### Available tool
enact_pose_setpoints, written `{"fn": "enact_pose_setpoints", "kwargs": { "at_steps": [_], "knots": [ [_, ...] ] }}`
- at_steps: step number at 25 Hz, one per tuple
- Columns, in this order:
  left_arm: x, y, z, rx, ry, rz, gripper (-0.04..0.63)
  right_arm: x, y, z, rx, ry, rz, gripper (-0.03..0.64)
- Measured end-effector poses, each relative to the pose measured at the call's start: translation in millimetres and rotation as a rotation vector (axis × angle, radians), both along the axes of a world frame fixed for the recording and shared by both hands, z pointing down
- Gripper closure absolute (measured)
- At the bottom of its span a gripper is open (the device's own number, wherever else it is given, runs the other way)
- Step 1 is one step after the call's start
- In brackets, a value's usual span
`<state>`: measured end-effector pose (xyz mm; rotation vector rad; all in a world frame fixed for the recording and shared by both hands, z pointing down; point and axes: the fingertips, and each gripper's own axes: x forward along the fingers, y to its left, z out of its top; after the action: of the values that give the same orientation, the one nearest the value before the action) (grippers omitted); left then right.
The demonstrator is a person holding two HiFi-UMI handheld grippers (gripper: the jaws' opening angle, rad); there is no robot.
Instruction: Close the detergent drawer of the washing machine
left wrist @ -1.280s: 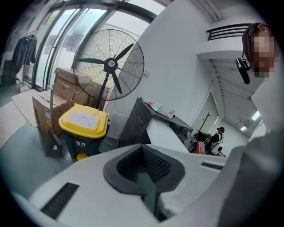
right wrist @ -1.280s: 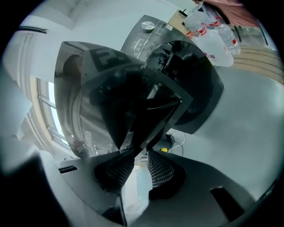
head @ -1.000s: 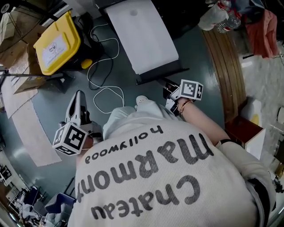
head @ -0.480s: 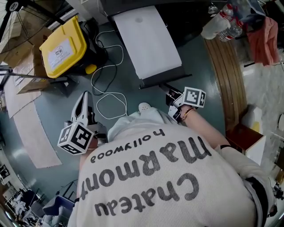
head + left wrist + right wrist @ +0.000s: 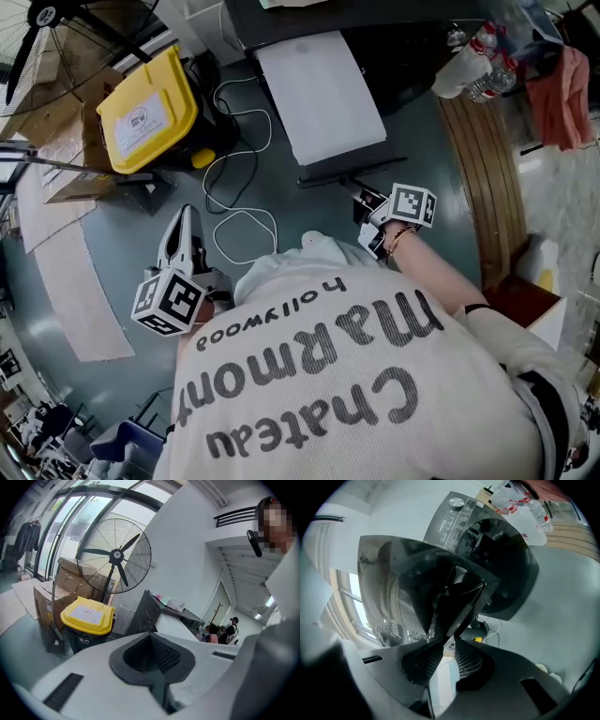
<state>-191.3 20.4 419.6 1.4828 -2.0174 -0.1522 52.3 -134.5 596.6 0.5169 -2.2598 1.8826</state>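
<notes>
Drawer: detergent drawer stands out from the washing machine's front edge | Right gripper: jaws narrow, just been closing, drawer's edge at their tips, no clear pinch | Left gripper: jaws together, empty | Handling: likely light, stiff, glossy plastic on runners; push squarely mid-front, lest it skew.

A: What do we log ahead of the left claw?
B: We record a yellow-lidded bin, a standing fan behind it, and a white cable looped just beside the claw.
A: And past the right claw?
B: Water bottles and a red cloth, well apart.
</notes>
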Motion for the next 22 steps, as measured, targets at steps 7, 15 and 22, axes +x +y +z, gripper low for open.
{"fn": "enact_pose_setpoints", "kwargs": {
  "at_steps": [7, 15, 22],
  "knots": [
    [-10.9, 22.1, 2.1, -0.003, -0.005, -0.061, 0.588, 0.1, -0.8, 0.9, -0.018, 0.009, 0.020, 0.525],
    [-25.2, 29.7, 11.9, -0.017, 0.018, -0.076, 0.588, -1.7, -2.2, 1.6, -0.044, 0.007, 0.077, 0.525],
    [-39.0, -0.2, 18.9, -0.014, 0.063, -0.030, 0.588, -2.8, 1.3, 1.8, -0.080, 0.022, 0.104, 0.525]
  ]
}}
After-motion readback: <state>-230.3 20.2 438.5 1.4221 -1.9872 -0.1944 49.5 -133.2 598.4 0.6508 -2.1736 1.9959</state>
